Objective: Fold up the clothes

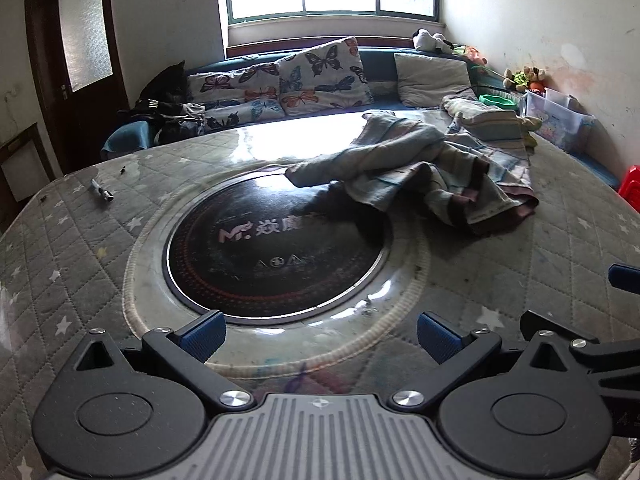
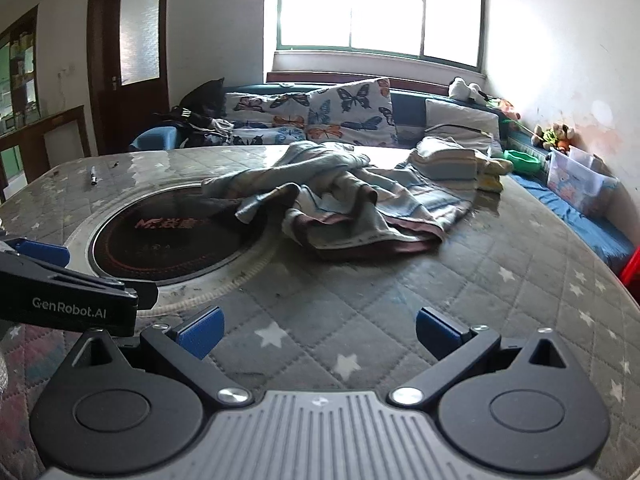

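Left wrist view: left gripper [image 1: 320,334] spread wide, empty, low over the quilted table [image 1: 80,240] — crumpled striped garment [image 1: 420,176] lies ahead to the right, overlapping the round black plate [image 1: 276,248] | Right wrist view: right gripper [image 2: 318,330] spread, empty — garment [image 2: 340,200] well ahead, centre of table.

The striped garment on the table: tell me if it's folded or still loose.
Loose, not folded. The striped garment lies crumpled in uneven bunches, one part draped over the black round plate. Neither gripper touches it.
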Demonstrator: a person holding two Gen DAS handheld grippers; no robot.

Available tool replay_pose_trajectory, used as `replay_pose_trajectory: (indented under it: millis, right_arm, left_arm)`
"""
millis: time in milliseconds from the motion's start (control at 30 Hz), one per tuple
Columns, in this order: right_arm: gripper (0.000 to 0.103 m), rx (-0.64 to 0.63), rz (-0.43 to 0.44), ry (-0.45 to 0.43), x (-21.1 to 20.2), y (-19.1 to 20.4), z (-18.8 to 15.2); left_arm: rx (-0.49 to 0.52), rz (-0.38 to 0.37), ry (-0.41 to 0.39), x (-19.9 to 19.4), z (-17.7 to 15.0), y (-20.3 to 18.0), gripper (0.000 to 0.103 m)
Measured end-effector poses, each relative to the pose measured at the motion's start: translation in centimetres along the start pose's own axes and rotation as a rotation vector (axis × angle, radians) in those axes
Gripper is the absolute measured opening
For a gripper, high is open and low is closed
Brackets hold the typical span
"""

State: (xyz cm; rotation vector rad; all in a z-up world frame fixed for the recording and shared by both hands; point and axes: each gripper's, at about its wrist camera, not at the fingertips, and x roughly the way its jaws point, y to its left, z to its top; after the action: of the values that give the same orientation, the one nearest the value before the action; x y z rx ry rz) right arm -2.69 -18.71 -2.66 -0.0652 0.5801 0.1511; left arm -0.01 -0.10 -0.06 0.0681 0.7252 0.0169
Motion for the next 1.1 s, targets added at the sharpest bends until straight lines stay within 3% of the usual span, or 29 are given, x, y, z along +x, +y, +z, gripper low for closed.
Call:
replay_pose_trajectory:
  millis: [1100]
  right_arm:
    - [0.103,0.044,-0.037,0.063,0.6,-2.0,-0.9]
  left_arm:
    - [0.048,-0.019,0.072,1.5,-0.5,-2.4,0.103]
